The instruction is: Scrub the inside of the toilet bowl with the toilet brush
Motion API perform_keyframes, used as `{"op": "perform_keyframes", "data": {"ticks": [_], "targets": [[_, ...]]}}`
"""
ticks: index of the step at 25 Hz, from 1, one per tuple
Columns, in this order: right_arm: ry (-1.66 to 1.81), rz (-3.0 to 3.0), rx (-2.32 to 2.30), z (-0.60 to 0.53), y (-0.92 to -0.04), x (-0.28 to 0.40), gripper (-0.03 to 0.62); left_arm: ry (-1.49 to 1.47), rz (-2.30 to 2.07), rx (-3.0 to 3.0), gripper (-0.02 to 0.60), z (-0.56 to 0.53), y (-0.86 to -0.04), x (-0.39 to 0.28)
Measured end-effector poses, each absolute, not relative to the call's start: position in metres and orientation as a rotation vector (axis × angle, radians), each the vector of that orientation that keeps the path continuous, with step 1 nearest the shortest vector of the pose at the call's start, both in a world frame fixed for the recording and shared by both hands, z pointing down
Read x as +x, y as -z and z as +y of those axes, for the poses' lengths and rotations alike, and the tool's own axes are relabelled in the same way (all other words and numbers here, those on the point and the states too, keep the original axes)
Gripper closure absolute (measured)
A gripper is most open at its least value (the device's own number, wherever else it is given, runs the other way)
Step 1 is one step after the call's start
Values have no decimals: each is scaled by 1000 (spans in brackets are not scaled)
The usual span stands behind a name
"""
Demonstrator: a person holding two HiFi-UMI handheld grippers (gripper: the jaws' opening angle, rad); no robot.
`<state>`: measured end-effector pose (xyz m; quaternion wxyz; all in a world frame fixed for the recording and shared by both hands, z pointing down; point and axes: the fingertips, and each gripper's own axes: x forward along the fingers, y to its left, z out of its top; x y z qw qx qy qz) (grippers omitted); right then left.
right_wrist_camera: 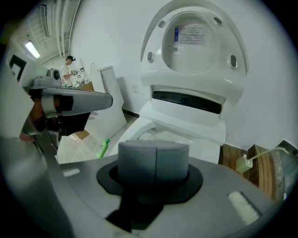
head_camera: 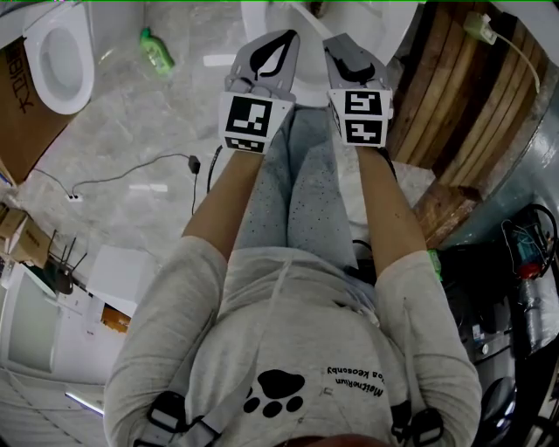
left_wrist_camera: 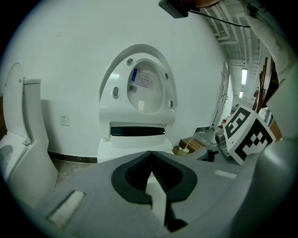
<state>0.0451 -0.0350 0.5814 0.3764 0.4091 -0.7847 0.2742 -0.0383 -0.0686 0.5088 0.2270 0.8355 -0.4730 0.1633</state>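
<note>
A white toilet stands straight ahead with its lid and seat raised against the white wall. In the right gripper view its open bowl lies just beyond the jaws, below the raised lid. In the head view only the toilet's front rim shows at the top. My left gripper and right gripper are held side by side in front of it, above the person's knees. Both are shut with nothing between the jaws: left gripper, right gripper. I see no toilet brush in any view.
A second toilet stands to the left. A green bottle lies on the marble floor between the two. A wooden pallet with a small white bottle is on the right. A black cable runs across the floor on the left.
</note>
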Motion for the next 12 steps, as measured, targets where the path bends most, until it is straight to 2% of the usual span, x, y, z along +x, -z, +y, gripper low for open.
{"op": "perform_keyframes", "data": {"ticks": [12], "targets": [[-707, -1987, 1091, -67, -587, 38, 444, -441, -1261, 2320, 578, -68, -509, -29]]}}
